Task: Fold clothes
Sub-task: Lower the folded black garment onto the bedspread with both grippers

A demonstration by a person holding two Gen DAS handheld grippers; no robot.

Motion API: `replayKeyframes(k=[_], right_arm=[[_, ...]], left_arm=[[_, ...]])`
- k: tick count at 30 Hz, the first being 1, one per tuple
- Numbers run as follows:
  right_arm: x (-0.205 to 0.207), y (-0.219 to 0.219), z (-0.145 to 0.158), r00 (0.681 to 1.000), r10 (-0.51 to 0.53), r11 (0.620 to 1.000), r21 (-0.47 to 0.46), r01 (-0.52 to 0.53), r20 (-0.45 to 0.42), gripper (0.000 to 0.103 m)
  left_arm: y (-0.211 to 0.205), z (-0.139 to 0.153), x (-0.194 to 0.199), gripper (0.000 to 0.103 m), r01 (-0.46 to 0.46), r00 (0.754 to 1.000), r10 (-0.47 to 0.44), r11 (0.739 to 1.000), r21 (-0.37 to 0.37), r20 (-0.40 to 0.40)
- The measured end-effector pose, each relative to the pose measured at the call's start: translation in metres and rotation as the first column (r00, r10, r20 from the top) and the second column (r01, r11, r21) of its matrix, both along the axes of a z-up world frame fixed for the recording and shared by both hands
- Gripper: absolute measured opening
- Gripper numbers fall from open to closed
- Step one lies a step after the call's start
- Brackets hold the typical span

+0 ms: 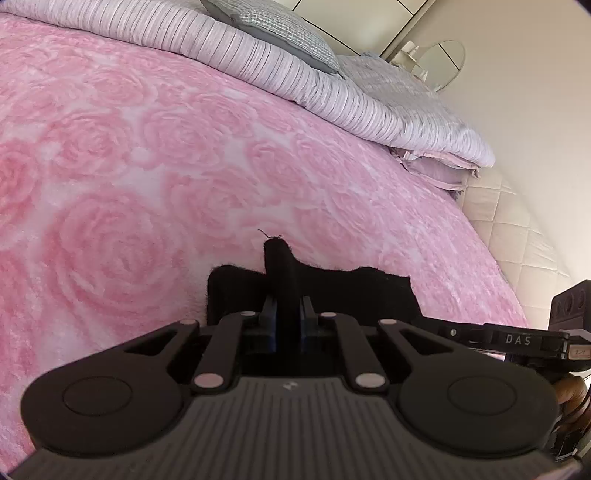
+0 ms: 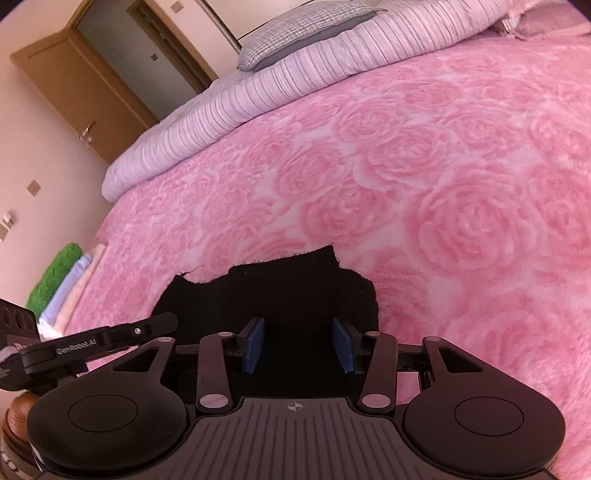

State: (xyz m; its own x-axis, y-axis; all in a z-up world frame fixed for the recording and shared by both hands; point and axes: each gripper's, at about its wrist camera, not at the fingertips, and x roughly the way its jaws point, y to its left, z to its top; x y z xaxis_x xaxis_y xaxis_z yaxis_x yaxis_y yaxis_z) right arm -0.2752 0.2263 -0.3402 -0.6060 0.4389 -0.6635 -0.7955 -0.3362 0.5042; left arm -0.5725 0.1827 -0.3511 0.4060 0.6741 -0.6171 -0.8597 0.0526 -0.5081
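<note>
On the bed, low against the pink rose-patterned plush bedspread (image 1: 155, 177), lies the black fuzzy knit garment (image 2: 280, 288), small, dark and bunched, its edges ragged and one loose thread sticking up from the pinched fold. Left tool (image 1: 287, 314) clamped on a raised ridge of that garment, blue pads (image 1: 271, 317) pressed close together with the black cloth standing up between them. Right tool (image 2: 299, 345) spread apart, blue pads (image 2: 255, 343) well separated, hovering directly over the garment's near portion with nothing pinched. Judged soft, limp and light: likely to sag and crumple wherever unsupported, and likely to cling a little to the plush bedspread rather than slide. No stiffness to rely on, so best taken at an edge or a corner, one per tool, to pull the cloth flat before folding; a mid-panel pinch like the left one gathers the fabric instead of spreading it. Not fragile, though the fuzzy knit could snag on the pads. Both tools held low and angled forward across the bed, side by side and close, each visible at the edge of the other's view. Further off, a pale striped lilac quilt (image 1: 258, 70) with a grey checked pillow (image 1: 280, 29) on top, a small stack of folded cloths in green, blue and pink (image 2: 64, 280) at the bed's far edge, and a brown wooden door (image 2: 66, 92).
</note>
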Motion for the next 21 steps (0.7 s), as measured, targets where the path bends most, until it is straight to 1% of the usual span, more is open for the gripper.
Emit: replayKeyframes(k=[7, 9, 13, 15, 19, 21], right_arm=[[-0.004, 0.001, 0.000, 1.000, 0.001, 1.000, 0.009, -0.001, 0.023, 0.045], [-0.005, 0.002, 0.001, 1.000, 0.000, 1.000, 0.013, 0.000, 0.029, 0.045], [-0.007, 0.000, 0.007, 0.999, -0.002, 0.999, 0.053, -0.001, 0.054, 0.045], [-0.010, -0.001, 0.009, 0.998, 0.005, 0.998, 0.067, -0.009, 0.062, 0.045], [-0.016, -0.001, 0.008, 0.996, 0.024, 0.996, 0.081, -0.031, 0.083, 0.045], [-0.020, -0.002, 0.007, 0.995, 0.037, 0.995, 0.092, -0.046, 0.094, 0.045]], left_arm=[[0.000, 0.001, 0.001, 0.007, -0.004, 1.000, 0.004, 1.000, 0.000, 0.000], [-0.004, 0.004, -0.001, 0.006, -0.011, 1.000, 0.011, 1.000, 0.018, 0.010], [-0.017, 0.023, -0.010, 0.006, -0.029, 0.999, 0.027, 0.994, 0.110, 0.027], [-0.021, 0.026, -0.012, 0.006, -0.026, 1.000, 0.027, 0.992, 0.124, -0.004], [-0.025, 0.017, -0.013, 0.006, -0.039, 0.997, 0.046, 0.994, 0.104, -0.065], [-0.027, 0.013, -0.016, 0.007, -0.047, 0.995, 0.056, 0.993, 0.108, -0.082]])
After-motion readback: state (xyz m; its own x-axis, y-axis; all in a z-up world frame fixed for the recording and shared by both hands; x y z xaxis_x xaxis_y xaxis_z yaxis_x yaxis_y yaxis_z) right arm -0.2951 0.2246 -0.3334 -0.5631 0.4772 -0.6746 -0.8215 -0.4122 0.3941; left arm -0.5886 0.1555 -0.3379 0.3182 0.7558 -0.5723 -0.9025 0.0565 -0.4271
